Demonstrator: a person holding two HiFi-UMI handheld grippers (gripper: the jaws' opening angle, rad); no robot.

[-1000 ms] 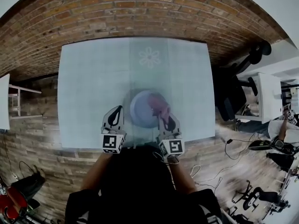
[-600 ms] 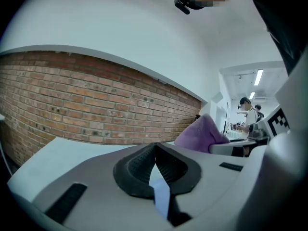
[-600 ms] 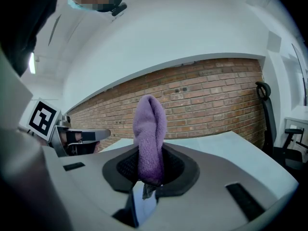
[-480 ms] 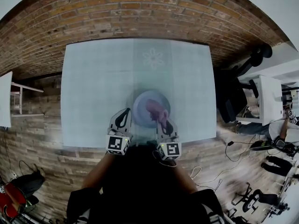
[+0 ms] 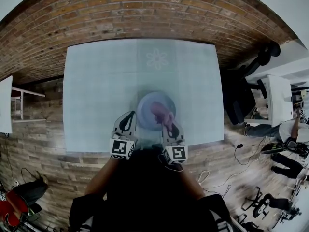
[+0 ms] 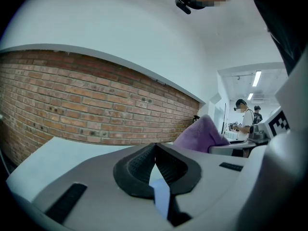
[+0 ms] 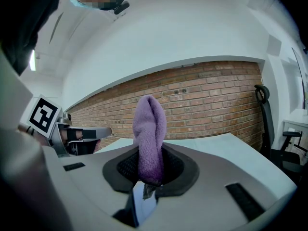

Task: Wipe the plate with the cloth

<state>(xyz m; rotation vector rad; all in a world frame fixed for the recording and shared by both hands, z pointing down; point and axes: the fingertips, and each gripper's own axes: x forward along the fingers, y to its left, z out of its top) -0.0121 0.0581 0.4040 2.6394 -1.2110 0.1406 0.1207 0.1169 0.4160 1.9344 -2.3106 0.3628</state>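
Note:
A round bluish plate point(image 5: 147, 108) lies on the pale table point(image 5: 96, 91) near its front edge. A purple cloth point(image 5: 162, 113) rests on the plate's right half, with my right gripper point(image 5: 169, 125) shut on it. In the right gripper view the cloth point(image 7: 149, 129) stands up in a fold between the jaws. My left gripper point(image 5: 129, 117) is shut with nothing visible between its pads point(image 6: 155, 150), its tip just off the plate's left rim; whether it touches the rim I cannot tell. The cloth point(image 6: 202, 134) shows to its right.
A brick floor surrounds the table. A black office chair point(image 5: 239, 98) and a white desk point(image 5: 277, 100) stand to the right, with people point(image 5: 292, 129) working there. A white table edge point(image 5: 4, 105) sits at far left. The table's far half holds only a printed flower point(image 5: 157, 58).
My right gripper has drawn the cloth a little toward me across the plate. The left gripper stays shut beside the plate's left rim.

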